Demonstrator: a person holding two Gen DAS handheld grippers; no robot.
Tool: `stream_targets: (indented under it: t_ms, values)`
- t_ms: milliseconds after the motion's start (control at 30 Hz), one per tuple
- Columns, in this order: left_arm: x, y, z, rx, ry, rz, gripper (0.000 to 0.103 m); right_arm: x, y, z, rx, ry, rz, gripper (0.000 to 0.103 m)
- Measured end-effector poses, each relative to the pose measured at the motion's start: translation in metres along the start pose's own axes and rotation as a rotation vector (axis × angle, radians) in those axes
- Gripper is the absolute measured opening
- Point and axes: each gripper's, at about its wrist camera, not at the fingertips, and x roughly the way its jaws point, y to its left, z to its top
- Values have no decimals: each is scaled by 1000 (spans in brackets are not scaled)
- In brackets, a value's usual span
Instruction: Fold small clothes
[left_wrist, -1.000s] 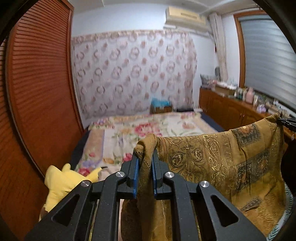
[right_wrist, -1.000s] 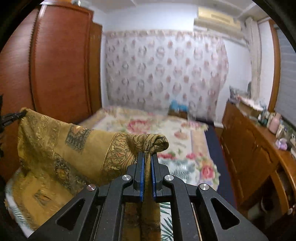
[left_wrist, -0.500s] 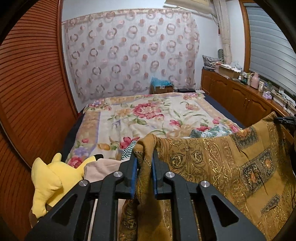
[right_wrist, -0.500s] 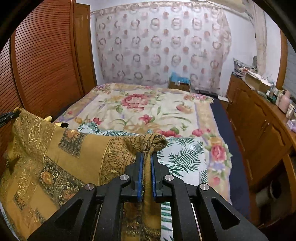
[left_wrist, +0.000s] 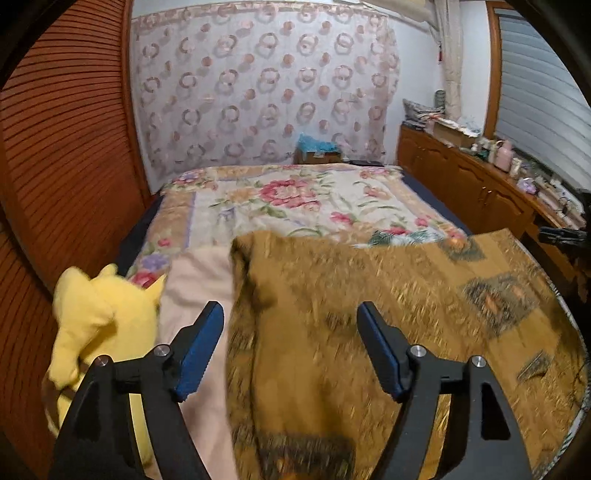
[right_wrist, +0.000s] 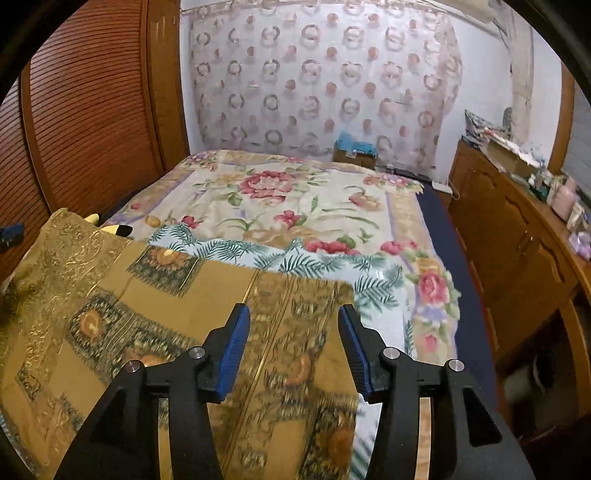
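1. On the floral bedspread (right_wrist: 295, 206) lies the golden patterned cloth (left_wrist: 369, 314), spread flat.
2. Above it, the left gripper (left_wrist: 291, 343) has its jaws wide apart, holding nothing.
3. Likewise the right gripper (right_wrist: 293, 339) gapes empty over the cloth's edge.
4. Beside the cloth sits a yellow plush toy (left_wrist: 99, 317).

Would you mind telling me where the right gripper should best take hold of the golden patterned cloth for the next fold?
Probably its far right corner, approached from above: the golden patterned cloth lies flat on the bed, and that corner sits exposed just ahead of the open right gripper.
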Motion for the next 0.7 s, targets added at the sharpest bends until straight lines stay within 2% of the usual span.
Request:
stream_targets:
  t_ms: [300,567,700]
  values:
    - [-19,0,-46,-11,45,11,75,-32,-3,-45,63,64,50,51]
    - [-26,-2,-70,-25,65,2,75,-42,-1,-74,96,140,90,51]
    - [-26,-3,-75,-33,74,-8,67,-35,5,-82,90,168,103,52]
